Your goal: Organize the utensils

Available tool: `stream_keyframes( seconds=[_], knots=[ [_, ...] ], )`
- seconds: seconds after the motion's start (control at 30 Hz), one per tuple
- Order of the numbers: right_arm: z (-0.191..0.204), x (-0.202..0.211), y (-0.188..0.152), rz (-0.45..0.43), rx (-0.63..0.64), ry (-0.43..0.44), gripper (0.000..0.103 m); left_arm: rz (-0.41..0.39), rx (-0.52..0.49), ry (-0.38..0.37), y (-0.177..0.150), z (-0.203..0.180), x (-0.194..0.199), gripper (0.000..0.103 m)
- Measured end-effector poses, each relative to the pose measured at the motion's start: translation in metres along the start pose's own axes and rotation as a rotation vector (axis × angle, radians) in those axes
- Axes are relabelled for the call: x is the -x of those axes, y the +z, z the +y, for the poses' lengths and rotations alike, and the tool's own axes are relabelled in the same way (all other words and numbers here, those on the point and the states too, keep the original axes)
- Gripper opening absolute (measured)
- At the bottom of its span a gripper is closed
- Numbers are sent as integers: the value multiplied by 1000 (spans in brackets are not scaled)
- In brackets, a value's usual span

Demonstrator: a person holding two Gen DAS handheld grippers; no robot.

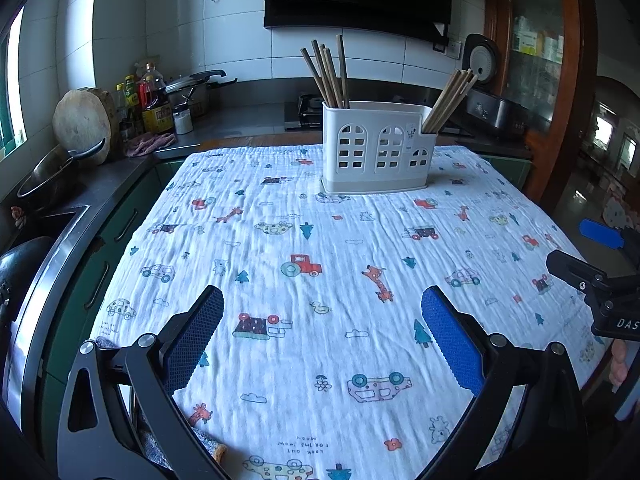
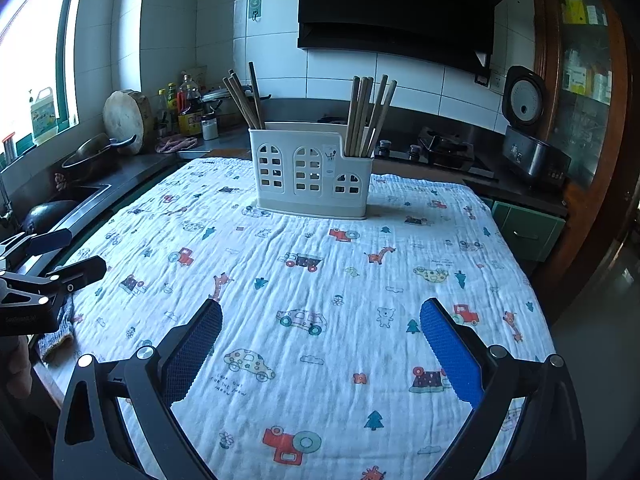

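A white utensil holder (image 1: 378,148) (image 2: 314,172) stands at the far middle of the table on a patterned cloth (image 1: 320,280) (image 2: 312,300). One bundle of wooden chopsticks (image 1: 328,74) (image 2: 244,98) stands in its left compartment, another bundle (image 1: 450,100) (image 2: 370,114) in its right one. My left gripper (image 1: 322,320) is open and empty above the near cloth. My right gripper (image 2: 320,332) is open and empty too; it shows at the right edge of the left wrist view (image 1: 588,256). The left gripper shows at the left edge of the right wrist view (image 2: 64,256).
A counter runs along the left with a sink (image 2: 76,196), a pan (image 1: 52,172), a round chopping block (image 1: 82,120) and bottles (image 1: 154,100). A stove (image 2: 440,150) and a rice cooker (image 2: 528,136) stand behind the table. A wooden cabinet (image 1: 560,80) stands at right.
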State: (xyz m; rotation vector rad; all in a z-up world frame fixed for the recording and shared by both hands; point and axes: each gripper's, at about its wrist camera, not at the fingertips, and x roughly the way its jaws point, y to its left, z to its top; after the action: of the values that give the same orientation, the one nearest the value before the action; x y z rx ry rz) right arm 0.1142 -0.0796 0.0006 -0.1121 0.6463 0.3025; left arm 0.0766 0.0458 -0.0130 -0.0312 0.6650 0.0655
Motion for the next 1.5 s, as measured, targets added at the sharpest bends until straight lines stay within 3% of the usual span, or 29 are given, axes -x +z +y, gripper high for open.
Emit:
stream_keyframes(
  seconds=[1.5],
  knots=[
    [3, -5, -2, 14, 10, 20, 96, 11, 8, -16, -1, 0, -3, 98]
  ],
)
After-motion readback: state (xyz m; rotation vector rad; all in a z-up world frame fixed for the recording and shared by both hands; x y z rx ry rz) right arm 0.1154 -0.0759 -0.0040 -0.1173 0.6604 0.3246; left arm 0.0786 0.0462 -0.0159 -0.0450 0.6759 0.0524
